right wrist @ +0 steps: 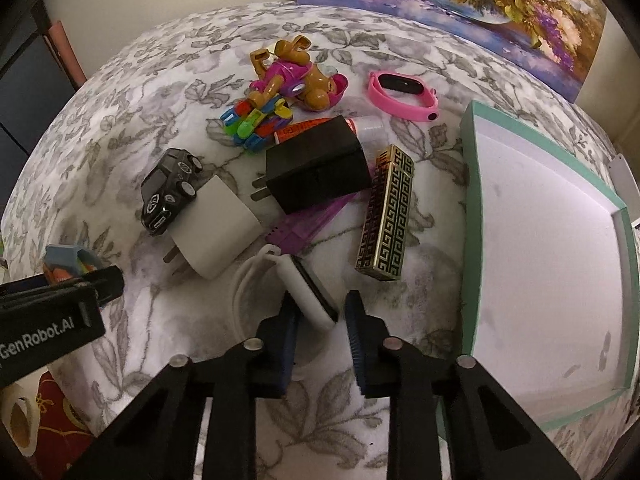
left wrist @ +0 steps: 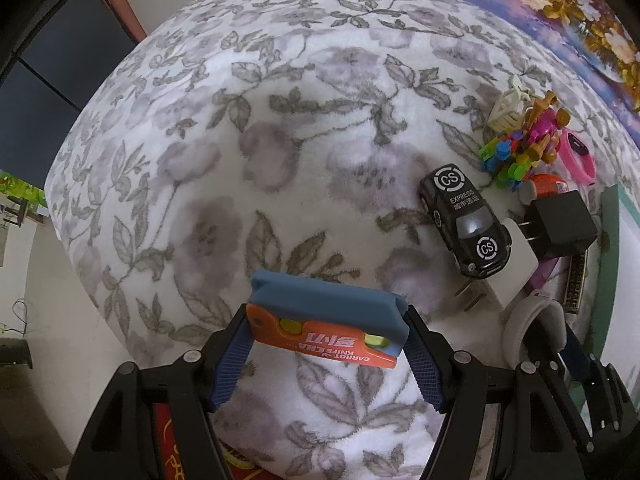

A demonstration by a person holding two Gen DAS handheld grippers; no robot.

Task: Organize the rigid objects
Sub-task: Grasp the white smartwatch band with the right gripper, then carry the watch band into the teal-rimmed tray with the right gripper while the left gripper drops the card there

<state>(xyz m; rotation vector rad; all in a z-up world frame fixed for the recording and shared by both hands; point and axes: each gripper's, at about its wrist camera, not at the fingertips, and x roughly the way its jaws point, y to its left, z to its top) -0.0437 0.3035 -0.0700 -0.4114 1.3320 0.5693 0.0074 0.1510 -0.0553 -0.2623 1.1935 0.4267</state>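
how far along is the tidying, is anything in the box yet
Nothing looks done: the box shows no items inside. In hand: the left gripper clamps the carrot knife, and the right gripper has its jaws around a white gadget, not clearly gripped. Left on the blanket: toy car, white charger, black charger, gold case, pink band and the toys.
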